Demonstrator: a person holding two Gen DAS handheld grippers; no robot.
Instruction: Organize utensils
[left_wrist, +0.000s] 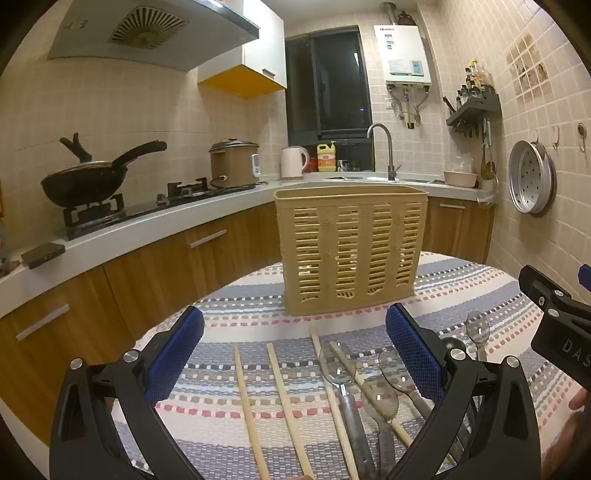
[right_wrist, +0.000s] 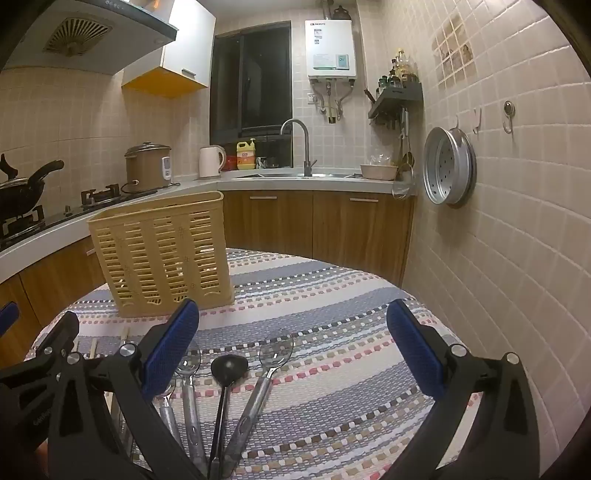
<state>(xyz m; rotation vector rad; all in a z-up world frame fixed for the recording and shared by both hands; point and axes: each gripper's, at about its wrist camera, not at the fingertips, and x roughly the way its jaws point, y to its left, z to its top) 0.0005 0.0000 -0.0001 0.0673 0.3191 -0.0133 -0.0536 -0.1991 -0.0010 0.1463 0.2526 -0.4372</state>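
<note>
"DAS" reads on the right gripper.

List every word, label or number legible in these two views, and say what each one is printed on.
"DAS": white letters on the black body of the right gripper, cut off at the left view's edge.
Water heater: brand line and labels too small to read.
Yellow detergent bottle: label blurred.
Range hood: markings at its upper left unreadable.
Left gripper: faint embossed text, illegible.
</note>
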